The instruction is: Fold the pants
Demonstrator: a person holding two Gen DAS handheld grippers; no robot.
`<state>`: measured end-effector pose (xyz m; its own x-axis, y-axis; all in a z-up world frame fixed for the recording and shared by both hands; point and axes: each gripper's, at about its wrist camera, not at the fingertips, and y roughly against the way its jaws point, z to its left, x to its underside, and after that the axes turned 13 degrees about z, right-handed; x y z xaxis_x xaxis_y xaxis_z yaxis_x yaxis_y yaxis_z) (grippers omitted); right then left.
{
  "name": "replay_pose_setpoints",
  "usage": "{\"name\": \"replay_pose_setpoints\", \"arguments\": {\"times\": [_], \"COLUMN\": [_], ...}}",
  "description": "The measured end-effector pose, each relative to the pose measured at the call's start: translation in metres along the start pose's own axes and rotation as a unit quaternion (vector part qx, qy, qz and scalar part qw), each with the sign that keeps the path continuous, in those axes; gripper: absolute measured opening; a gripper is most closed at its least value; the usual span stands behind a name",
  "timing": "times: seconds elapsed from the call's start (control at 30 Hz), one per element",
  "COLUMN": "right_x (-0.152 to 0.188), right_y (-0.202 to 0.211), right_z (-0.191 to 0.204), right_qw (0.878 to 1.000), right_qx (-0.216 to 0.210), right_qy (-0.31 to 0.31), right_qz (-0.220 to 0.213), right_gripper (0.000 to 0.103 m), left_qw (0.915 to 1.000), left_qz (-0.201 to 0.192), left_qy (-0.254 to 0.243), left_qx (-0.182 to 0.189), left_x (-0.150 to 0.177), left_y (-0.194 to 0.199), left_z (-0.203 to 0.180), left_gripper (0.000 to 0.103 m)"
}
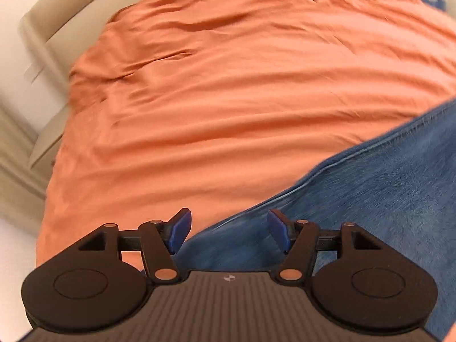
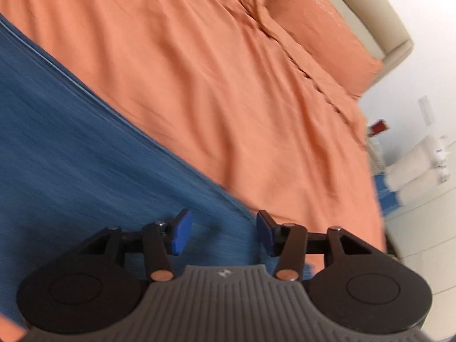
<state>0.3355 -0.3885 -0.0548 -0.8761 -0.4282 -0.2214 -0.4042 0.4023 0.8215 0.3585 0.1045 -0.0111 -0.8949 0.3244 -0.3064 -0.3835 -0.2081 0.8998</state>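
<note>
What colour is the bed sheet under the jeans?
Orange, plain with no pattern: the bed sheet shows best in the left wrist view, beside the blue jeans.

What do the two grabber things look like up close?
Both match. The left gripper and right gripper each have blue pads on black hinged jaws, copper-coloured pins, two round black discs and a grey ribbed body with a small round mark. No cables or sleeves show.
</note>
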Motion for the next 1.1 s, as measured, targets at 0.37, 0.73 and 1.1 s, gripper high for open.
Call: {"name": "replay_pose_setpoints", "arguments": {"times": [0.37, 0.73, 1.1], "right_x": [-0.033, -0.065, -0.069], "right_y": [0.077, 0.061, 0.054], "right_z": [0.141, 0.204, 0.199], "right_qw": [0.987, 0.987, 0.988], "right_qx": [-0.147, -0.15, -0.151], "right_qy": [0.034, 0.05, 0.042], "right_qz": [-0.06, -0.028, -0.013], "right_gripper": [0.047, 0.051, 0.058], "left_qw": [0.982, 0.9269, 0.9708], "left_qz": [0.011, 0.024, -0.09], "left_qy": [0.175, 0.277, 0.189], "left_qx": [0.072, 0.252, 0.117], "left_x": [0.076, 0.096, 0.108], "left_y": [-0.006, -0.109, -0.054], "left_z": [0.114, 0.16, 0.118], "left_gripper": [0.075, 0.072, 0.024]}}
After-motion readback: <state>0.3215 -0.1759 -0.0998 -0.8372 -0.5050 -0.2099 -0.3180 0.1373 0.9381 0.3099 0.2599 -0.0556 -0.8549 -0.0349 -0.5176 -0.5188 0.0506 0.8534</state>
